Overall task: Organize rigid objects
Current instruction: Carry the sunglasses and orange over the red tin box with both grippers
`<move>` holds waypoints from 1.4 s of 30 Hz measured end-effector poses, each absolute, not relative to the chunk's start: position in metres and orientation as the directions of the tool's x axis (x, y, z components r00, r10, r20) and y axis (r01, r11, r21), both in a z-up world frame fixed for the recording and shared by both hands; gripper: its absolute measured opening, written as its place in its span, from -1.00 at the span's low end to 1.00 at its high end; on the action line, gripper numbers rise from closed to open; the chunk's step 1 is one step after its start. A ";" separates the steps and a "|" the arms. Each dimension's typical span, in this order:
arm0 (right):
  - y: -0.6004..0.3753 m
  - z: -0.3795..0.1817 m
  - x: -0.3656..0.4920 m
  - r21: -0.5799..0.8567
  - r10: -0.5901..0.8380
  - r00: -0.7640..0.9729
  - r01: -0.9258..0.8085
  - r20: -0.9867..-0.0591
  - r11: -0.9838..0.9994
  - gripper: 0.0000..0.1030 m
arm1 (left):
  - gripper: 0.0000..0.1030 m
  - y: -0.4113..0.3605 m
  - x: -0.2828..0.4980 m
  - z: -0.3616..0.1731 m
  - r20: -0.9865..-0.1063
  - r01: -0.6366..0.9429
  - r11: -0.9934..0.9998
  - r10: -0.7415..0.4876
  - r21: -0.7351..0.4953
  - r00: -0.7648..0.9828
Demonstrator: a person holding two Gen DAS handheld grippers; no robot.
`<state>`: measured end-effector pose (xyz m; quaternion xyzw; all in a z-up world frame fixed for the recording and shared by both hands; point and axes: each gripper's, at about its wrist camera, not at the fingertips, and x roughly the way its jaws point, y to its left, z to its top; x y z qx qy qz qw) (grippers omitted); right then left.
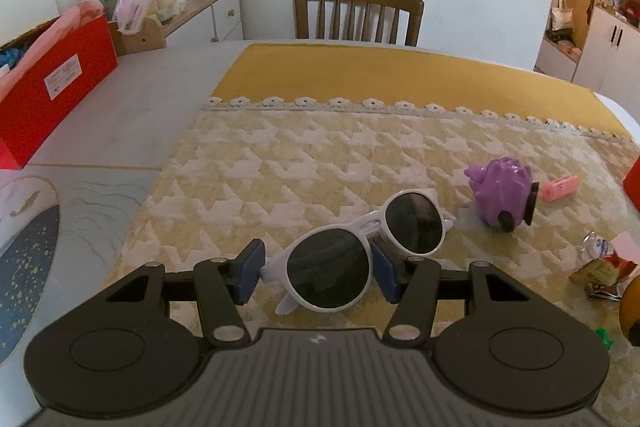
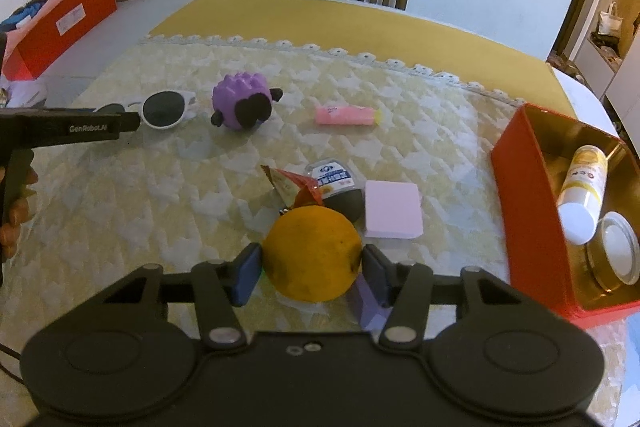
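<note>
The left gripper point(image 1: 318, 269), angled down, had its jaws pinching one lens of the white sunglasses point(image 1: 360, 251) on the desk point(image 1: 120, 115). The right gripper point(image 2: 310, 267), steeper, clamped the orange point(image 2: 312, 255) beside the red tin point(image 2: 528, 219).

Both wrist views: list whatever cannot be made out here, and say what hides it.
- Sunglasses: in the right wrist view, the near lens is hidden behind the left gripper.
- Red tin: its near corner is cut off by the right wrist view's edge; the left wrist view shows only a sliver.
- Snack packet: partly covered by the orange; print too small.
- White bottle: label unreadable.
- Right gripper: pad contact beneath the orange hidden.
</note>
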<state>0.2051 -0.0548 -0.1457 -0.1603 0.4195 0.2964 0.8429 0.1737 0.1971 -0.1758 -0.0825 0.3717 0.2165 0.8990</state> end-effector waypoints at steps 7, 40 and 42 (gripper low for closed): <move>-0.071 -0.130 0.193 -0.014 0.385 0.490 -0.631 -0.782 0.776 0.04 | 0.09 0.192 0.158 -0.159 -0.691 -0.459 0.888 0.331 -0.001 0.642; -0.240 -0.073 0.246 -0.043 0.370 0.605 -0.557 -0.705 0.830 0.04 | 0.10 -0.018 0.232 -0.071 -0.649 -0.142 0.989 0.086 -0.035 0.756; -0.249 -0.077 0.252 -0.049 0.361 0.604 -0.554 -0.711 0.831 0.04 | 0.10 -0.033 0.244 -0.074 -0.660 -0.132 0.991 0.077 -0.034 0.748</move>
